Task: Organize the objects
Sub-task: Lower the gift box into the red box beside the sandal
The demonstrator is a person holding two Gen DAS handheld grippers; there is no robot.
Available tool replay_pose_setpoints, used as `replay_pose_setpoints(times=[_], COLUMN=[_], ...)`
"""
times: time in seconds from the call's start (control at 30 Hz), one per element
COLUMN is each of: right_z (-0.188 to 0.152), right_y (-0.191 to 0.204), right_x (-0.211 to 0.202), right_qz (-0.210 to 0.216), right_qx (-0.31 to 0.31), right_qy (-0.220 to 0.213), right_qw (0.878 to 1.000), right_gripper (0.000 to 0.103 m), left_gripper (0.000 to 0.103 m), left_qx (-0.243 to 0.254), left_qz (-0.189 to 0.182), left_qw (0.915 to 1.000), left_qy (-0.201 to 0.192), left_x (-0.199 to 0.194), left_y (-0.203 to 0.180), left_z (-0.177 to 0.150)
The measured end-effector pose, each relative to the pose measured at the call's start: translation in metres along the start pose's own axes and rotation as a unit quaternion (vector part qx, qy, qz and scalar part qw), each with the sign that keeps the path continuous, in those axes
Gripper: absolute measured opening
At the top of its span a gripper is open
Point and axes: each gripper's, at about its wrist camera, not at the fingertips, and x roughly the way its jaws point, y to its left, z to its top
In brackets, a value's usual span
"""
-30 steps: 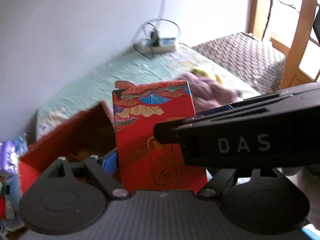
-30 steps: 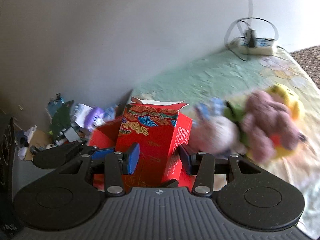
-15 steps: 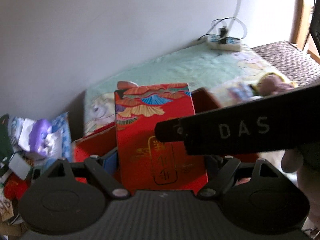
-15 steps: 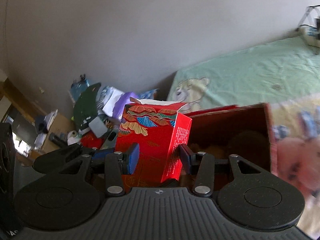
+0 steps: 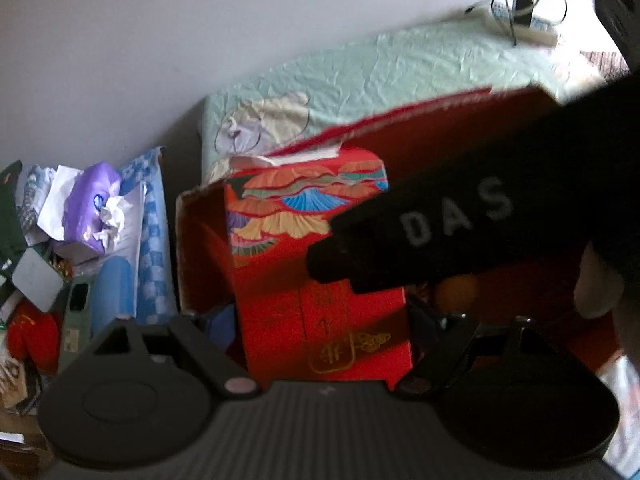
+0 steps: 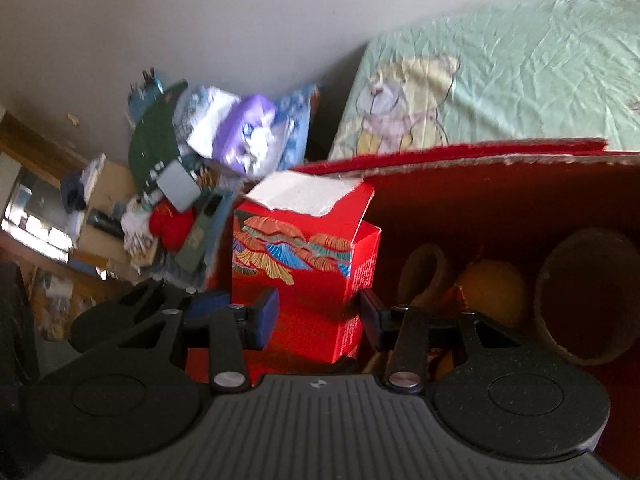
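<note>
A small red carton [image 5: 316, 264] with a fan pattern and gold characters stands upright between the fingers of both grippers. My left gripper [image 5: 320, 320] is shut on its lower sides. My right gripper [image 6: 316, 312] is also shut on the same carton [image 6: 308, 276], whose torn white flap is open on top. The carton sits at the left end inside a large red cardboard box [image 6: 480, 184]. The right gripper's black body marked DAS [image 5: 460, 220] crosses the left wrist view and hides part of the box.
Inside the big box lie brown cups [image 6: 584, 292] and an orange ball [image 6: 492, 288]. A green bear-print sheet [image 6: 500, 64] covers the bed behind. A clutter pile with a purple pack [image 5: 88, 208] lies to the left. A power strip [image 5: 524, 28] sits at the far wall.
Both grippers have carried the carton left and down into the large red box. The plush toys on the bed have left the views and the box's inside now shows.
</note>
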Motion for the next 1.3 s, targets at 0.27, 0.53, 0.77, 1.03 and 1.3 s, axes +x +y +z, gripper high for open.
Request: replay_pose_setpoints(times=[0.27,0.53,0.77,1.03,1.3], right_z=[0.003,0.002,0.005,0.010,0.009], right_y=[-0.010,-0.019,-0.015,-0.025,-0.031], right_x=[0.018,0.015,0.024,0.051,0.035], right_qz=[0.007,0.018,0.024,-0.003,-0.002], right_qx=[-0.006,-0.003,-0.018,0.002,0.024], right_qy=[0.045,0.072,0.088,0.091,0.058], right_qw=[0.999,0.997,0.996,0.996,0.998], right_gripper=[0.048,0.046,0.046,0.033,0.031], left_gripper=[0.083,0.083,0.083,0.086,0.080], left_qx=[-0.006,-0.004,-0.003,-0.004,-0.019], left_qz=[-0.006,-0.002,-0.013,0.003,0.013], left_qw=[0.9991,0.9989,0.9988,0.9996,0.9991], left_qy=[0.040,0.047,0.047,0.029,0.035], left_x=[0.025,0.022,0.008,0.000,0.006], left_y=[0.002,-0.003,-0.008,-0.002,-0.001], left_z=[-0.004,-0.008,-0.018,-0.021,-0.017])
